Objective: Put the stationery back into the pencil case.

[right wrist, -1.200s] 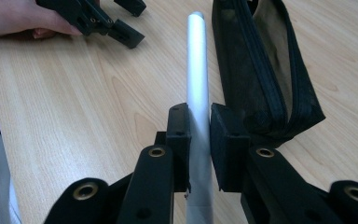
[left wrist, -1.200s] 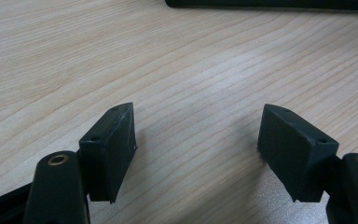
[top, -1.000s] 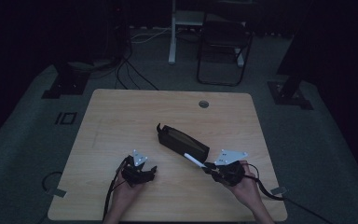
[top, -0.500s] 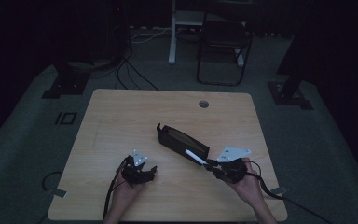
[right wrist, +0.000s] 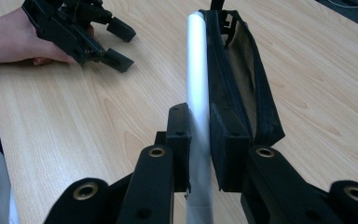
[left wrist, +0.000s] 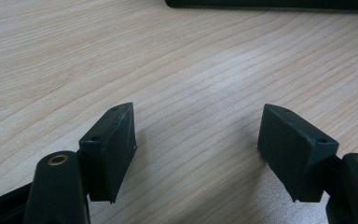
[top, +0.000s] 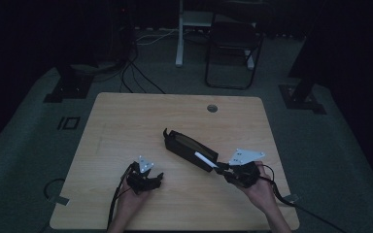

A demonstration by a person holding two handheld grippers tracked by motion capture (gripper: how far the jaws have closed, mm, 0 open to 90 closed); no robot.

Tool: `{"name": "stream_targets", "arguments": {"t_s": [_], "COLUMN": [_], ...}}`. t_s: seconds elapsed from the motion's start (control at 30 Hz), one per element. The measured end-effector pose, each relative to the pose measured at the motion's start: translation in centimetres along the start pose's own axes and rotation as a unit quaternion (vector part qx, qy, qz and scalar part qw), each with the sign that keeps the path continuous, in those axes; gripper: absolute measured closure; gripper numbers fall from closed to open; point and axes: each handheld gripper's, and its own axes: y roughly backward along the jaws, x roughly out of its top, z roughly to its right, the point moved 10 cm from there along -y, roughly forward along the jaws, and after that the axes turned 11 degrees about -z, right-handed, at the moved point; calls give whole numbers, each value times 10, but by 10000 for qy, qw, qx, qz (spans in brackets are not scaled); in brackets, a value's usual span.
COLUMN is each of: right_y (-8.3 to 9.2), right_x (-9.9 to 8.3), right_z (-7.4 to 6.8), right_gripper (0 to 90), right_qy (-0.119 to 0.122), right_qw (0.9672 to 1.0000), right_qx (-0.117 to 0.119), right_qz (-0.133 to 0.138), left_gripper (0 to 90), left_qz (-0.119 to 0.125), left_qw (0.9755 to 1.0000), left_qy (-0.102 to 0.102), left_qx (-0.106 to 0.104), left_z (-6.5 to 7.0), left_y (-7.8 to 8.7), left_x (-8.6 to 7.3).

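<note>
While right tool [right wrist: 199, 149] grips one pen [right wrist: 199, 79], one case [top: 189, 148].

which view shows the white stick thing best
The right gripper view: the white stick runs up the frame, clamped between the right gripper jaws beside the open black case. The high view shows it small and dim at the case's near end.

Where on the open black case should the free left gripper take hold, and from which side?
Probably the near long wall of the case, approached from the left gripper side. The case lies flat with its slot open upward, so open fingers could straddle that thin wall, clear of the tube.
</note>
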Motion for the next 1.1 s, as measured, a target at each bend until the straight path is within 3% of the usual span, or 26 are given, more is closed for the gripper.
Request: {"name": "stream_targets", "arguments": {"t_s": [1.1], "right_y": [6], "right_x": [15], "right_z": [19], "right_gripper": [786], "right_qy": [-3], "right_qw": [9999], "right_qx": [-138], "right_qz": [57], "left_gripper": [283], "left_qz": [-10], "left_qw": [10000], "left_qy": [-3], "left_qx": [-2], "left_z": [0], "left_y": [0], "left_x": [0]}}
